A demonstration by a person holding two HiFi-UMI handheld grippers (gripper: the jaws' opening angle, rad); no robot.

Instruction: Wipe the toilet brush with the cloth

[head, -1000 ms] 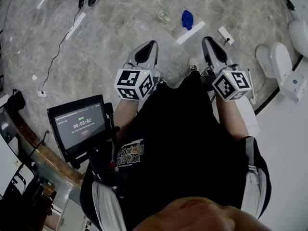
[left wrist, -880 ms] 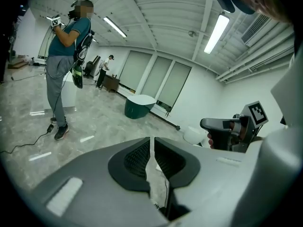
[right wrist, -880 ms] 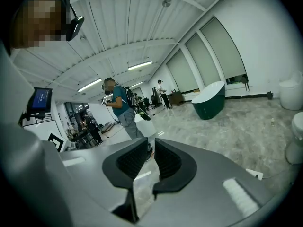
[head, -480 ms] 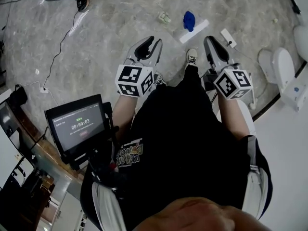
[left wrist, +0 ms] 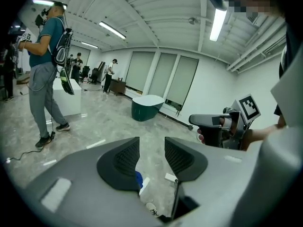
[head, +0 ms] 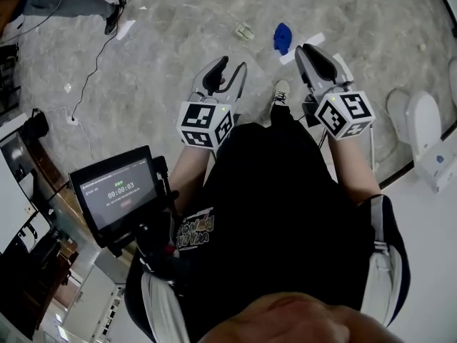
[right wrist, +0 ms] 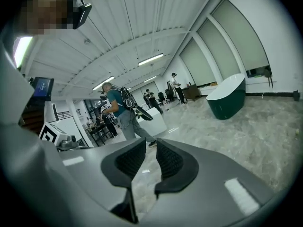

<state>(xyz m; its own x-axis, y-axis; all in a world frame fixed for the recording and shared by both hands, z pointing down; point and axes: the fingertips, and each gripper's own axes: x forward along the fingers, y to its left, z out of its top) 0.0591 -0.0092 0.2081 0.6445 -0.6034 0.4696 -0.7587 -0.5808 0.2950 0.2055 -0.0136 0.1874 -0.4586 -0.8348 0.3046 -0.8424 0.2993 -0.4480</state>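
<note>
Cloth (head: 283,38) beyond right tongs (head: 309,51) (on floor (head: 178,34))

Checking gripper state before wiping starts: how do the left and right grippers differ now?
The left gripper has its jaws clearly wider apart than the right gripper, whose gap is narrow. Through the left gripper's gap the blue cloth shows on the floor; through the right gripper's, only bare floor. Shared: both are opening and hold nothing.
</note>
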